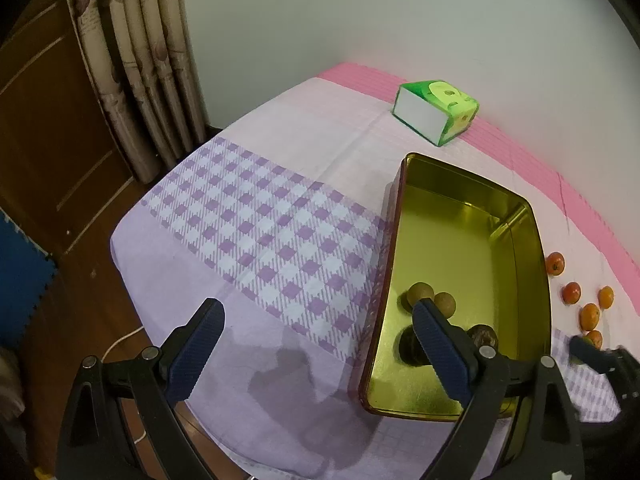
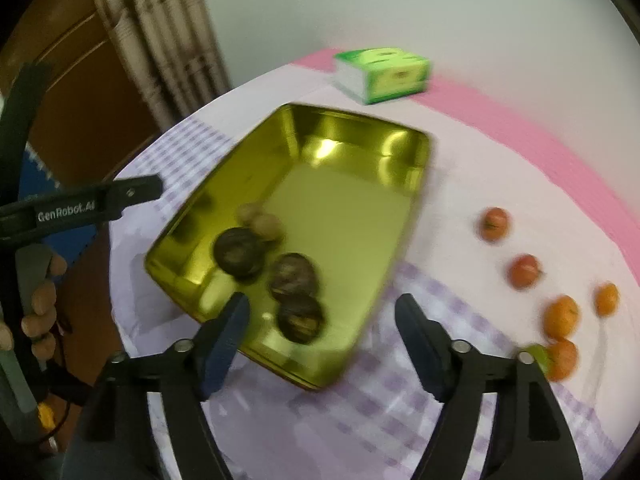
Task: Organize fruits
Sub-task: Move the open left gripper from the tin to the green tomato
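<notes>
A: Where is the tin [image 2: 362, 216]?
B: It sits on the checked cloth [image 1: 256, 232], near the front edge of the table. It is gold inside. Its long side runs away from us, toward the green box [image 2: 384, 74] by the wall. In the right view it leans a bit to the left.

A: What is in it?
B: Three dark round fruits [image 2: 294, 278] at the near end. Two small tan ones [image 2: 262, 222] lie just behind them, touching each other.

A: And the oranges [image 2: 560, 316]?
B: They lie on the cloth to the right of the tin, well apart from it. They make a loose row going away from us.

A: What about the right gripper [image 2: 322, 316]?
B: Its jaws stand apart with nothing in them. It hangs over the near end of the tin.

A: And the left gripper [image 1: 316, 322]?
B: Wide open and empty too. One finger is over the cloth, the other over the tin. A hand [image 2: 38, 312] holds its handle.
</notes>
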Demonstrator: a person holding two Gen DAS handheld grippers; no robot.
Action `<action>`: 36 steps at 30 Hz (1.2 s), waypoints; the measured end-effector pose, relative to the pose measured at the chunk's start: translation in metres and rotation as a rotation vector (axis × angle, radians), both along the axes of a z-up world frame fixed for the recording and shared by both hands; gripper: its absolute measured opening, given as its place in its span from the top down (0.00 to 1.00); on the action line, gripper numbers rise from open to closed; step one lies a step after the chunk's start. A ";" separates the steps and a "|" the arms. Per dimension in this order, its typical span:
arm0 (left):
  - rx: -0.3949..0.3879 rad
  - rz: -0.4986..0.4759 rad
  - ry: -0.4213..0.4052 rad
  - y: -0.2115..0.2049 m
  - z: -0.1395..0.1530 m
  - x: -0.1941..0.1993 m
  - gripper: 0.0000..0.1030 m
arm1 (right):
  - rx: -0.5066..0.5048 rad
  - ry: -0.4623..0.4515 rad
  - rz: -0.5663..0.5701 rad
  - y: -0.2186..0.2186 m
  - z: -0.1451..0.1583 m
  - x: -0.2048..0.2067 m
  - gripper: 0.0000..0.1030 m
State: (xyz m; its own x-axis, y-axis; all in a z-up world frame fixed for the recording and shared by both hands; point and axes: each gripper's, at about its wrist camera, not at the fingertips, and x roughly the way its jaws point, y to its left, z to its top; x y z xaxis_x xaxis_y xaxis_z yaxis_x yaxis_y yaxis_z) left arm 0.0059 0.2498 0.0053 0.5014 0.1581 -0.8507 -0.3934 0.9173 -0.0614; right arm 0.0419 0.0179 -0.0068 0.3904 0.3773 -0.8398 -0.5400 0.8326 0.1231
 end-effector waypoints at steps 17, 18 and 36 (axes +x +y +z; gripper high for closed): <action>0.127 -0.342 -0.076 -0.092 0.013 0.001 0.09 | -0.095 0.071 -0.504 -0.213 -0.047 -0.002 0.23; 0.126 -0.374 -0.071 -0.102 0.012 0.002 0.09 | -0.105 0.072 -0.519 -0.220 -0.050 -0.001 0.23; 0.039 -0.731 0.000 -0.273 -0.016 0.044 0.09 | -0.143 0.083 -0.583 -0.260 -0.081 0.011 0.04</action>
